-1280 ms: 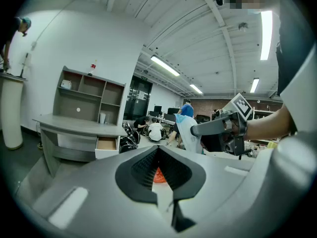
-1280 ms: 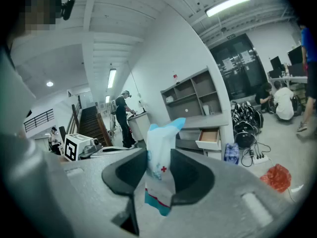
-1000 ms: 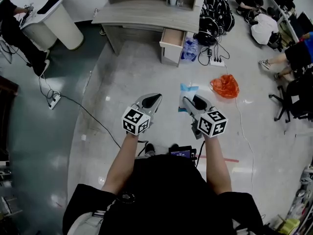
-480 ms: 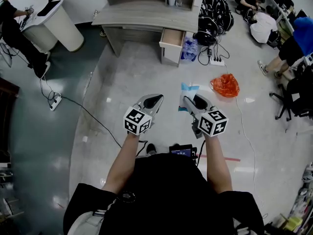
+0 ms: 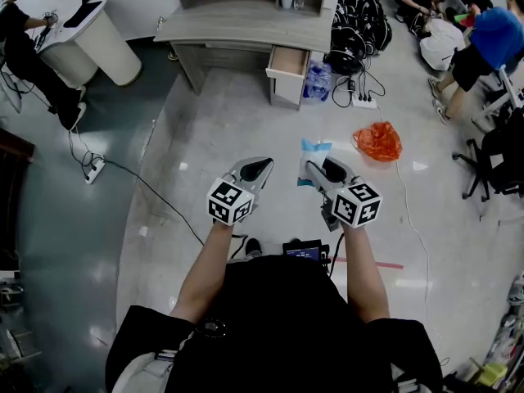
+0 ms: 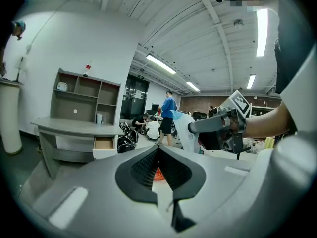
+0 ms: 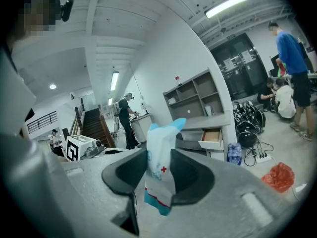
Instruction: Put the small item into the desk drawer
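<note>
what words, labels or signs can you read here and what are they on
No words or numbers can be read.
Red cross sign: on the packet in the right gripper.
Blue print beside it: too blurred to read.
Black-and-white square markers, no letters: on the left gripper and the right one.
Small red wall sign: too small to read.

Head view: lower part of small packet (image 5: 315, 147) hidden behind right gripper (image 5: 311, 167); its print too small to read. Open desk drawer (image 5: 288, 61): contents cannot be made out. Person (image 5: 23, 38) cut by top edge. Right gripper view: packet print blurred apart from a red cross. Left gripper view: orange bag (image 6: 159, 174) only a sliver behind left gripper (image 6: 158, 148).
</note>
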`<state>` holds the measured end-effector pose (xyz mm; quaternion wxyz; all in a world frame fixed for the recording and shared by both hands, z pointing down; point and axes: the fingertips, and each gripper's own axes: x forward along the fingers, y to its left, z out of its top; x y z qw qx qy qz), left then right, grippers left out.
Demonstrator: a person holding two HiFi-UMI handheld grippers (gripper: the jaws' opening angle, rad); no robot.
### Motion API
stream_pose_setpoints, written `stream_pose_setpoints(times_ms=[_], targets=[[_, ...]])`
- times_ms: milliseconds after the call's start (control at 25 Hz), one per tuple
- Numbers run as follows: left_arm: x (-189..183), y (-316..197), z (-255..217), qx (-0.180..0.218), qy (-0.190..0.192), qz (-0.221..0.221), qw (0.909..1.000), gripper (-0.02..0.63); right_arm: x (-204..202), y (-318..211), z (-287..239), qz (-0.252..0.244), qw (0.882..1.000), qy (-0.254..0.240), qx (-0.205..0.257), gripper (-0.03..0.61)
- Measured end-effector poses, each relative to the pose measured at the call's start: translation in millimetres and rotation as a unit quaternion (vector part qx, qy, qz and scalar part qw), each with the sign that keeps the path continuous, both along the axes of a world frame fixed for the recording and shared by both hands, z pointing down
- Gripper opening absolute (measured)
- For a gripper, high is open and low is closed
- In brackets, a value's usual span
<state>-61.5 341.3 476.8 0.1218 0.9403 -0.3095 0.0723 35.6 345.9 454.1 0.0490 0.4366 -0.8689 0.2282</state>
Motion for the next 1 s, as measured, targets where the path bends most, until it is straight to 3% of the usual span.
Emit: stream_pose_setpoints(times_ms=[1000], targets=[[64,8,7,-0.001,-0.025,-0.028,0.9993,0.000,70,-1,10,-0.027,1.000,-0.014,-0.001,0.152]])
